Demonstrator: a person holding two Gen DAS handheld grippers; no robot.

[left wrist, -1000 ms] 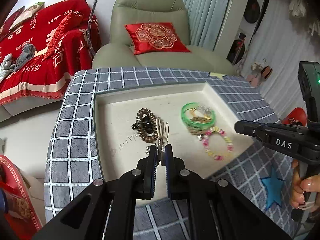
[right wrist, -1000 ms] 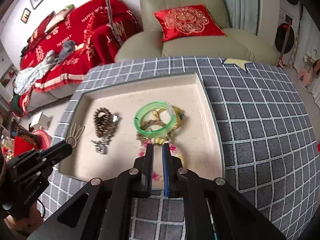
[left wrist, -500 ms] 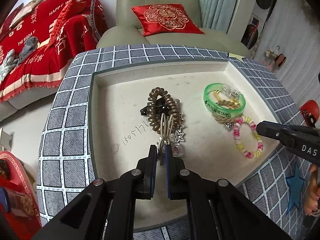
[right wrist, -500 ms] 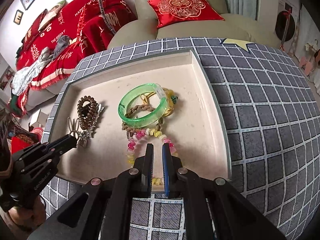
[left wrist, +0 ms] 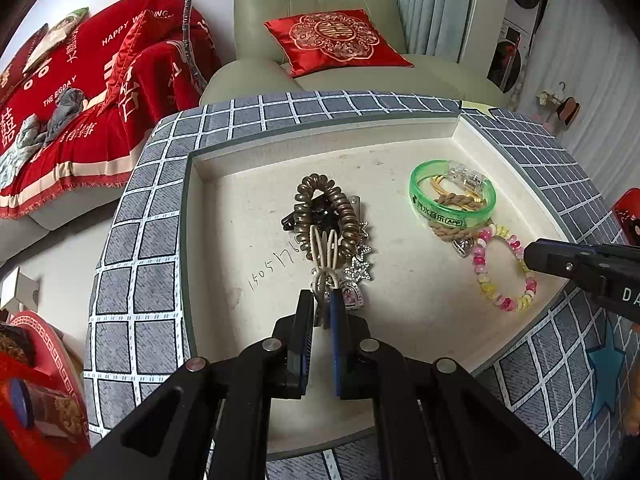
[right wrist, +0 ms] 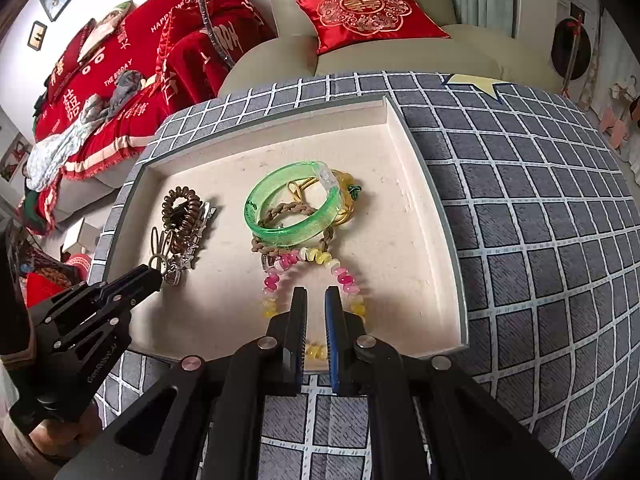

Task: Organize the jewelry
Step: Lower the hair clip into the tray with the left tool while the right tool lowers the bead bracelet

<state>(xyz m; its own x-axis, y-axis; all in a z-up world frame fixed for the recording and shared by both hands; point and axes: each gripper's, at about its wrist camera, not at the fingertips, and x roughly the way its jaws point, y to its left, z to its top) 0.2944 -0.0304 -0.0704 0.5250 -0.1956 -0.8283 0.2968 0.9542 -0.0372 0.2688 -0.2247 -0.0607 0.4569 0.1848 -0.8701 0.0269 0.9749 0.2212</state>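
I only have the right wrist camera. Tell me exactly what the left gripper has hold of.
Observer: The left gripper is shut on the ring end of the beige rabbit-ear hair clip, whose loops lie over the brown spiral hair tie.
Operator: Now check the tray floor behind that gripper; it blocks my view.
Observer: There are handwritten digits on the floor of the cream tray, just left of the pile.
Operator: Look at the side of the green translucent bangle that I cannot see.
Observer: The green translucent bangle carries white lettering printed along that side.
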